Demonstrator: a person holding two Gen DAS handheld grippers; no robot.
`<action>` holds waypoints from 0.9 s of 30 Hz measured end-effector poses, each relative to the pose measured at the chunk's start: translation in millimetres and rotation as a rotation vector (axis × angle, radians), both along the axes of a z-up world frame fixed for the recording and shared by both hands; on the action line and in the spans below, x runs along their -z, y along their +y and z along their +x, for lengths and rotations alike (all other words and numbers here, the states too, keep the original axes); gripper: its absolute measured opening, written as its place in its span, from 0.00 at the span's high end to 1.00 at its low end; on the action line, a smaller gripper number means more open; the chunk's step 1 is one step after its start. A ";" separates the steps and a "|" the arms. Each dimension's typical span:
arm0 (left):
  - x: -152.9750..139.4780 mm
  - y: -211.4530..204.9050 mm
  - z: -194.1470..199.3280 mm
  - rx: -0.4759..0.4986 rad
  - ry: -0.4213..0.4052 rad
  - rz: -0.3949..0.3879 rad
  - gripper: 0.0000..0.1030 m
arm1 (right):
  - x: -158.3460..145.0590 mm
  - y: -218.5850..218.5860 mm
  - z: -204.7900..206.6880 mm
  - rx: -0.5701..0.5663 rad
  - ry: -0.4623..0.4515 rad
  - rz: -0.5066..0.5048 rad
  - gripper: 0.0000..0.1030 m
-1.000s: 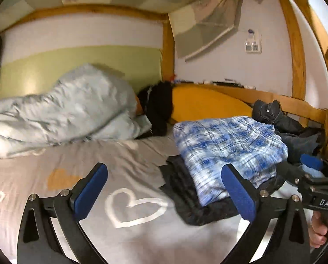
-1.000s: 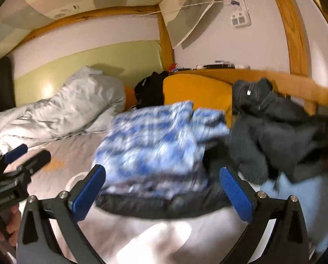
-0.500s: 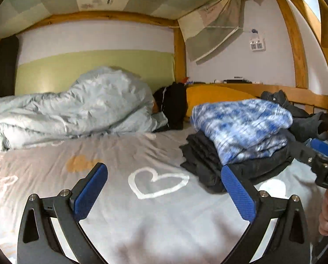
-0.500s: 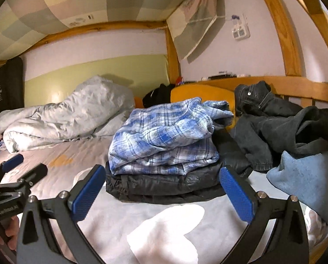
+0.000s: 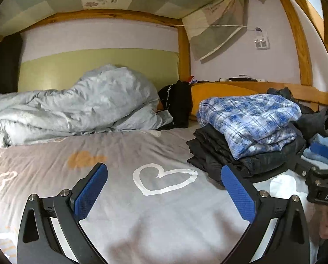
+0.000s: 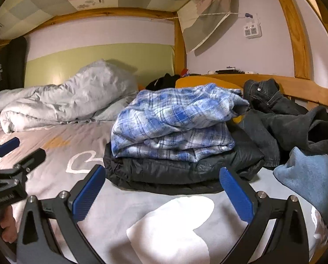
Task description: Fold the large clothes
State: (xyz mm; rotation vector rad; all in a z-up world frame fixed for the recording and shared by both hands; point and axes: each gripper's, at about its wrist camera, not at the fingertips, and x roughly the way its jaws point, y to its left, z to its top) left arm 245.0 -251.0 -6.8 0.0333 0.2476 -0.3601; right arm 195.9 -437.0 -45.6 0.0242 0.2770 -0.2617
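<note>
A folded blue plaid shirt [image 5: 249, 118] [image 6: 174, 118] lies on top of a folded black jacket [image 5: 225, 156] [image 6: 177, 169] on the grey bed sheet [image 5: 124, 154]. My left gripper [image 5: 164, 189] is open and empty, low over the sheet, left of the stack. My right gripper [image 6: 161, 191] is open and empty, just in front of the stack. Dark jeans [image 6: 271, 110] and a light blue garment [image 6: 306, 171] lie unfolded to the right.
A crumpled grey duvet [image 5: 76, 105] fills the back left. A black garment [image 5: 177, 103] and an orange pillow [image 5: 216, 90] lie at the headboard. A wooden rail [image 6: 295, 88] runs along the right side. The wall is behind.
Both grippers have drawn back and dropped lower, so the stack looks level and closer to eye height. The plaid shirt stays on the black jacket. Both grippers stay open.
</note>
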 end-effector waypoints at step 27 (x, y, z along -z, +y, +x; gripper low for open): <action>-1.2 -4.2 -7.1 0.003 -0.029 0.025 0.00 | -0.7 -3.0 -2.7 0.030 0.004 0.020 0.00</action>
